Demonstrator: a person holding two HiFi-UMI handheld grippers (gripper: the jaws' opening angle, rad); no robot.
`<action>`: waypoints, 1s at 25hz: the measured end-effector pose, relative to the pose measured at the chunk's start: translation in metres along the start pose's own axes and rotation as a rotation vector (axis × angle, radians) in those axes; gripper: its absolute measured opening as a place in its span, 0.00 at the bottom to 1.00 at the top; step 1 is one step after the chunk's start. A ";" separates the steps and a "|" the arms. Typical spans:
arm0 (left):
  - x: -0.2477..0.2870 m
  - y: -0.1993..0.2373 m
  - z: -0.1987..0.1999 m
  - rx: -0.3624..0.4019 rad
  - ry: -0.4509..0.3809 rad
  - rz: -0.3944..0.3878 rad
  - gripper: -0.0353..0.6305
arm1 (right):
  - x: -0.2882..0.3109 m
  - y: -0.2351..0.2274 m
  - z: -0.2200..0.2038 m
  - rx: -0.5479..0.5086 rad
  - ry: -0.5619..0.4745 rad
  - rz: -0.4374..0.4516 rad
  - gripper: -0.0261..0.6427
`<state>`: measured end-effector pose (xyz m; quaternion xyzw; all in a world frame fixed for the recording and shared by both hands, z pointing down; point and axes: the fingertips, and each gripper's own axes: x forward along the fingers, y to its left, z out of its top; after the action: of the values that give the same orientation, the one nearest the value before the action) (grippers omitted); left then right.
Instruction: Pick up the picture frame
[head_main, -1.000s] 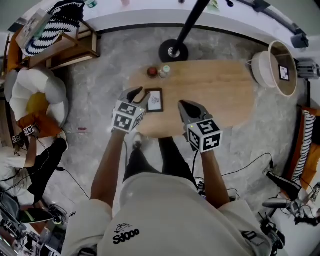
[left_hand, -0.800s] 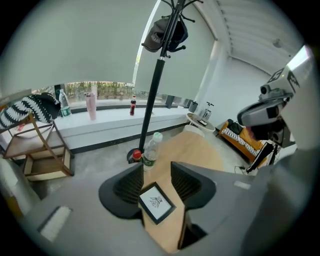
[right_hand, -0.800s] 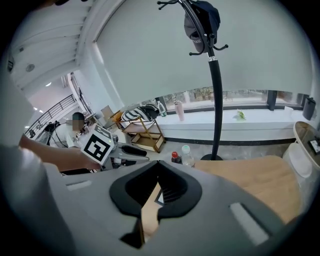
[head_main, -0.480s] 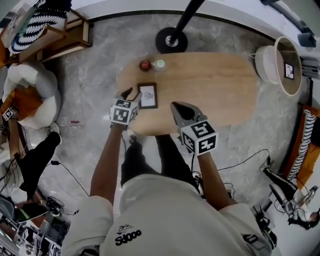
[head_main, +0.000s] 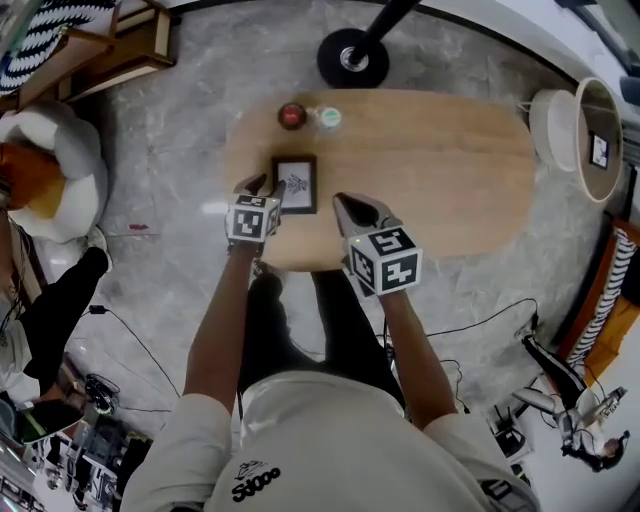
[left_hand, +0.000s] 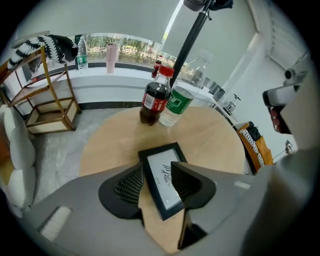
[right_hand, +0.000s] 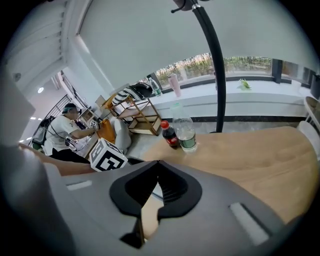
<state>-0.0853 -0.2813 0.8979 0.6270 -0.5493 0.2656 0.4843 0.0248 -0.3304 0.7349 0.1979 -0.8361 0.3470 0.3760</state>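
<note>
The picture frame (head_main: 296, 184) lies flat on the left part of the oval wooden bench (head_main: 440, 170), black-rimmed with a small dark drawing on white, its long sides running away from the person. The left gripper (head_main: 262, 186) points steeply down at the frame's left side. Its fingers have just been opening and stand wide apart. In the left gripper view the left finger sits just outside the frame's left rim and the right finger hangs over the glass, so the near left part of the frame (left_hand: 158, 186) shows in the gap between them. Neither pad presses on it, and whether a fingertip touches the bench cannot be told. The right gripper (head_main: 342, 203) hovers over the bench near its front edge, just to the right of the frame. Its fingers are closed tip to tip, with nothing between them, as the right gripper view shows (right_hand: 157, 163). At the far edge of the bench, beyond the frame, a cola bottle (head_main: 292, 115) with a red cap and a clear water bottle (head_main: 327, 117) with a green label stand upright side by side. Behind them the round black base of a stand (head_main: 352, 60) rests on the marbled floor.
</note>
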 end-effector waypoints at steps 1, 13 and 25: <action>0.005 0.002 -0.003 -0.010 0.004 0.004 0.33 | 0.011 -0.004 -0.006 0.000 0.014 -0.003 0.04; 0.030 0.012 -0.029 -0.097 0.012 -0.023 0.33 | 0.100 -0.026 -0.057 0.098 0.150 0.010 0.20; 0.038 0.015 -0.048 -0.117 0.033 -0.007 0.33 | 0.169 -0.055 -0.117 0.108 0.299 -0.074 0.43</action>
<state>-0.0802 -0.2533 0.9541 0.5953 -0.5537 0.2415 0.5299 0.0071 -0.2944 0.9437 0.1945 -0.7431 0.4030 0.4976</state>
